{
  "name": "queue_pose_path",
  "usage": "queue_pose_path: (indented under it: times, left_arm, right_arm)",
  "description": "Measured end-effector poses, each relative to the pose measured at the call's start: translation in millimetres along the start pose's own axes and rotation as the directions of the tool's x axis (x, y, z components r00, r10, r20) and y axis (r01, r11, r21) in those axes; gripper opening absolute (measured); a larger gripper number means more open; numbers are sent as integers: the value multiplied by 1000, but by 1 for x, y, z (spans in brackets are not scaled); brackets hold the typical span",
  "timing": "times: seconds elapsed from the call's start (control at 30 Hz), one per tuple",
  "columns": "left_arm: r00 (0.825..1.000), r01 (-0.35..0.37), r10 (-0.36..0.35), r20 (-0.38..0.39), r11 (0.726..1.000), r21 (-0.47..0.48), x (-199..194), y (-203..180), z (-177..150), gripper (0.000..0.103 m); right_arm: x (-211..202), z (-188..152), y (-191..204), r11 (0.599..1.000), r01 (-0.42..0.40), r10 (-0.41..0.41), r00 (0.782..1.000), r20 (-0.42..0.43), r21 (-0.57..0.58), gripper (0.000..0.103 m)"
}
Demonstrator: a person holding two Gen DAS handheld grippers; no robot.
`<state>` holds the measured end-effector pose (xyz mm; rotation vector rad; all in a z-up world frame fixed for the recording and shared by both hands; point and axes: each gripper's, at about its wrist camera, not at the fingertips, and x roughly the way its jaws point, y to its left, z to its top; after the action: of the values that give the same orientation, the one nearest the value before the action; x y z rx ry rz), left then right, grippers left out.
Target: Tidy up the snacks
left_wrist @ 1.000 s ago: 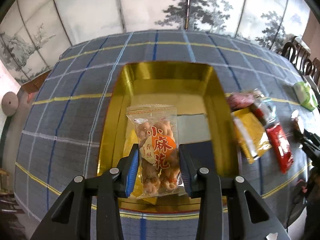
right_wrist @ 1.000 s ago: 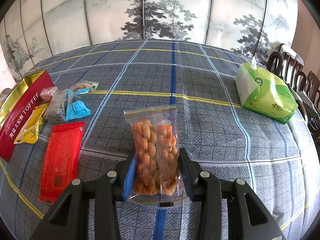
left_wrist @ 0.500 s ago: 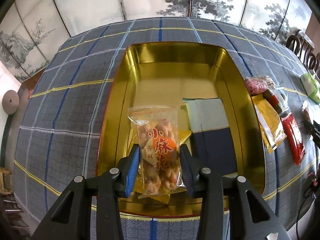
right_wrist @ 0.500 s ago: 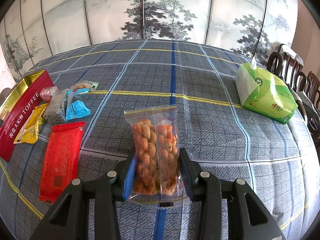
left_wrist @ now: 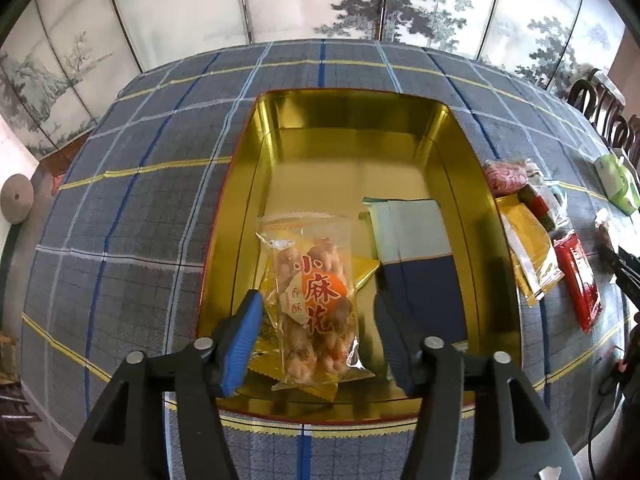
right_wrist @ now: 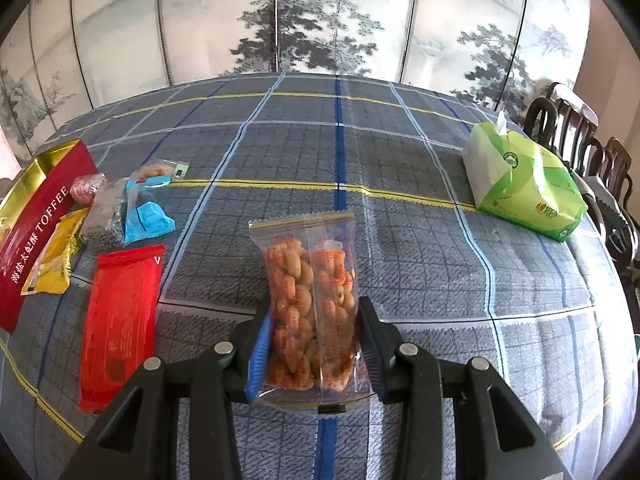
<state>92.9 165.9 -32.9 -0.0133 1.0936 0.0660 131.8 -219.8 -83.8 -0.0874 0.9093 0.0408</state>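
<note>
- The twist-snack packet [left_wrist: 316, 304] lies inside my gold tin [left_wrist: 464, 184], on a yellow packet [left_wrist: 362, 270] and beside a blue-and-white packet [left_wrist: 416, 256].
- My left gripper [left_wrist: 318, 340] is opening; the packet sits between the jaws, pads clear of it.
- My right gripper [right_wrist: 310, 346] is clenched on a second twist-snack bag [right_wrist: 310, 296] above the checked tablecloth [right_wrist: 400, 208].
- Left of it lie a red packet [right_wrist: 120, 320] and other loose snacks; a green tissue pack [right_wrist: 524, 184] is far right.
</note>
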Motion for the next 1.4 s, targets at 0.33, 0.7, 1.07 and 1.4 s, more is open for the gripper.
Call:
queue_pose_path:
  times: [0.33,0.7,1.07,1.4]
  left_arm:
    - [995,-33,34,90,999,-17,-30,-6,-8,72]
    - [987,-42,54,151,996,-79,-62,8,-32,84]
    - [988,-59,86,125,977,-205,-63,43,-59,87]
    - [988,-64,100,122,962,-266,-63,63,-70,88]
  right_arm:
    - [0,2,7,999,39,-39,999,-18,17,40]
    - [2,7,14,996,82,-80,996,-51,44,40]
    - [-22,13,26,990,121,-120,993,-19,72,40]
    - [-59,35,79,999,-6,5,999,35,43,40]
